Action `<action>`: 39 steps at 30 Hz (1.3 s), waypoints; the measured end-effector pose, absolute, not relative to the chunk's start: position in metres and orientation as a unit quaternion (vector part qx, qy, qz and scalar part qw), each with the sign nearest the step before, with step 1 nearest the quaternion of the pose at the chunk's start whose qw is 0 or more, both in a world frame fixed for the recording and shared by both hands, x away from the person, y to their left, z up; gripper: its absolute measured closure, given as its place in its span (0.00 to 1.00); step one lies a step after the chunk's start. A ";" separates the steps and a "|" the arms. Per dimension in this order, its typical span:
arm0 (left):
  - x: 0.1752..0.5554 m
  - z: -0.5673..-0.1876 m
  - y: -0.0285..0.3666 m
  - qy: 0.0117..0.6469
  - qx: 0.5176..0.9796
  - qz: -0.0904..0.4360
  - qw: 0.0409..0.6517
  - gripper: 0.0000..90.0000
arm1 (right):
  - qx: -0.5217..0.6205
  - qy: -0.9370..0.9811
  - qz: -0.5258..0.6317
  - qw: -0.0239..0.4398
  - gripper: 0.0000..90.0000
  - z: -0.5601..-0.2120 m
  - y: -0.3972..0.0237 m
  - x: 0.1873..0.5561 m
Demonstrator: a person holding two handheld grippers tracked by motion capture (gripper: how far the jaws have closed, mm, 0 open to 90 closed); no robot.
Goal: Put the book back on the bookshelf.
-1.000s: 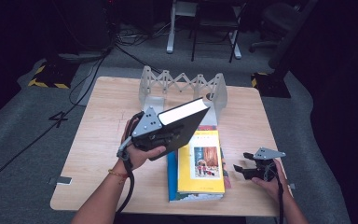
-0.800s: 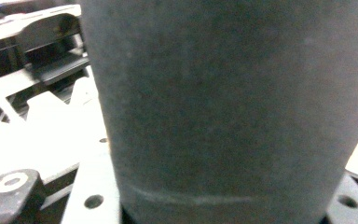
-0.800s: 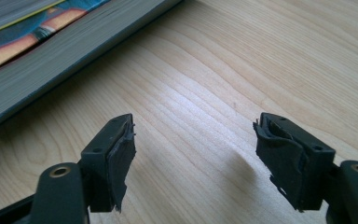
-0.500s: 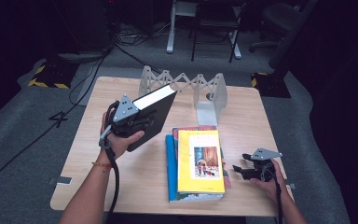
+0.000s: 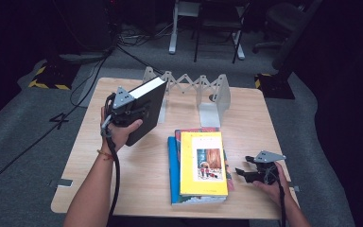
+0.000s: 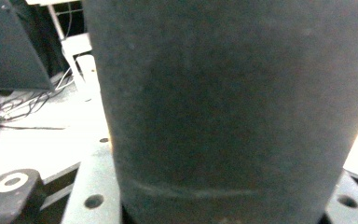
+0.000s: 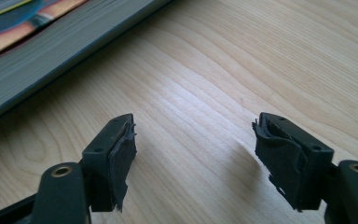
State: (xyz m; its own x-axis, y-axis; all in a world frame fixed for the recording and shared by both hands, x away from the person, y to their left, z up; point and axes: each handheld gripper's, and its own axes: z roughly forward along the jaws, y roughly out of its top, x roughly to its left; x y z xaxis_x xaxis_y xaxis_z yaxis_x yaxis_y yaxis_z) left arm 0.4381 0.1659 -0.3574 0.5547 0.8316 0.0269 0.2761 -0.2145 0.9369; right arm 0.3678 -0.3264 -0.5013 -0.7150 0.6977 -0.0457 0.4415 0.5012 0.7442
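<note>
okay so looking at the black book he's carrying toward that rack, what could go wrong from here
1. The left gripper holds the thick black book tilted in the air near one edge; it could pivot or slip out.
2. The folding rack looks light, so a bump from the book might push it back.
3. The right gripper rests open near the book stack and steadies nothing.

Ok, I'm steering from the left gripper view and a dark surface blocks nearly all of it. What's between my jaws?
Observer: A thick black book, clamped in the left gripper and lifted off the table.
Operator: Which way does it face?
Observer: Its white page edge is turned up, toward the white accordion rack at the table's far side.
Operator: And my other hand?
Observer: The right gripper sits low at the table's near right with jaws open and nothing between them, beside a stack of books topped by a yellow one.
</note>
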 end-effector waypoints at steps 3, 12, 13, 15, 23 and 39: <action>0.448 -0.359 0.163 0.385 0.728 0.279 0.493 0.59 | 0.333 0.850 0.371 0.170 0.34 -0.502 -0.325 0.368; 0.477 -0.366 0.155 0.407 0.722 0.286 0.480 0.59 | 0.337 0.847 0.375 0.170 0.34 -0.502 -0.329 0.369; 0.481 -0.368 0.154 0.414 0.722 0.288 0.474 0.59 | 0.337 0.847 0.375 0.170 0.34 -0.502 -0.330 0.369; 0.485 -0.371 0.152 0.419 0.722 0.289 0.469 0.59 | 0.336 0.847 0.376 0.169 0.34 -0.502 -0.330 0.369; 0.496 -0.376 0.148 0.435 0.714 0.303 0.457 0.59 | 0.335 0.847 0.376 0.169 0.34 -0.502 -0.330 0.369; 0.510 -0.387 0.135 0.470 0.675 0.330 0.462 0.59 | 0.335 0.848 0.376 0.166 0.34 -0.503 -0.328 0.368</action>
